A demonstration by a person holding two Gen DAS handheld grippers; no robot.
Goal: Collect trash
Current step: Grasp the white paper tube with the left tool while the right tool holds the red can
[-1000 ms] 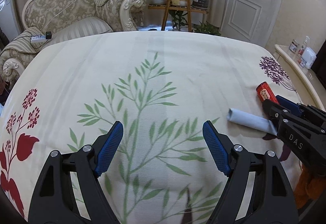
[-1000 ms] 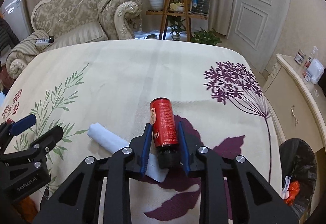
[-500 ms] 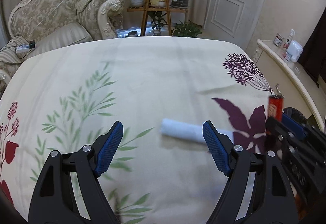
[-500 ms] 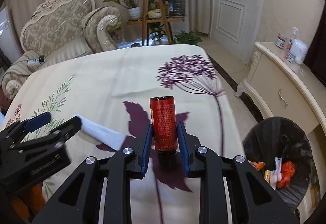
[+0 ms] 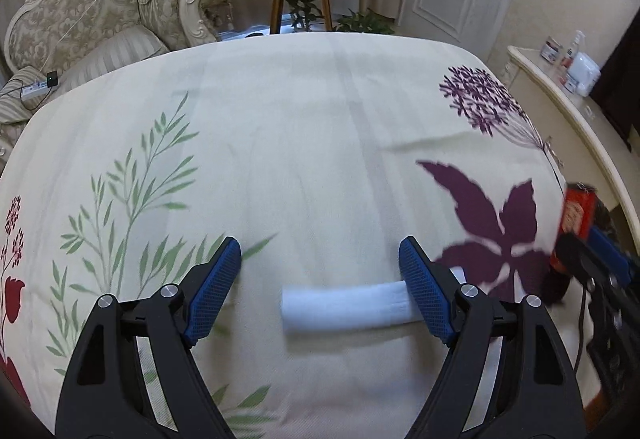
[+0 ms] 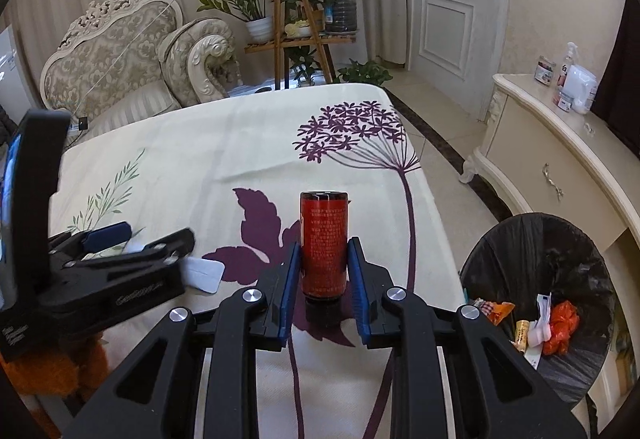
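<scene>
A white paper roll [image 5: 344, 305] lies on the floral bed cover [image 5: 304, 143]. My left gripper [image 5: 320, 251] hovers open above it, blue pads on either side and apart from it; the roll's right end is hidden behind the right finger. My right gripper [image 6: 324, 244] is shut on a red can [image 6: 322, 223], held upright above the bed's right side. In the left wrist view the red can [image 5: 576, 213] and the right gripper [image 5: 582, 241] show at the right edge. In the right wrist view the left gripper [image 6: 148, 239] sits low left, over the paper roll [image 6: 204, 273].
A round bin lined with a black bag [image 6: 532, 239] stands on the floor right of the bed, with wrappers and scraps inside. A cream cabinet [image 6: 560, 163] runs along the right wall. An ornate armchair [image 6: 120, 55] and a plant stand [image 6: 296, 19] are beyond the bed.
My left gripper has moved right until the white roll lies between its fingers. My right gripper has lifted the red can off the cover and carried it right, toward the bin side.
</scene>
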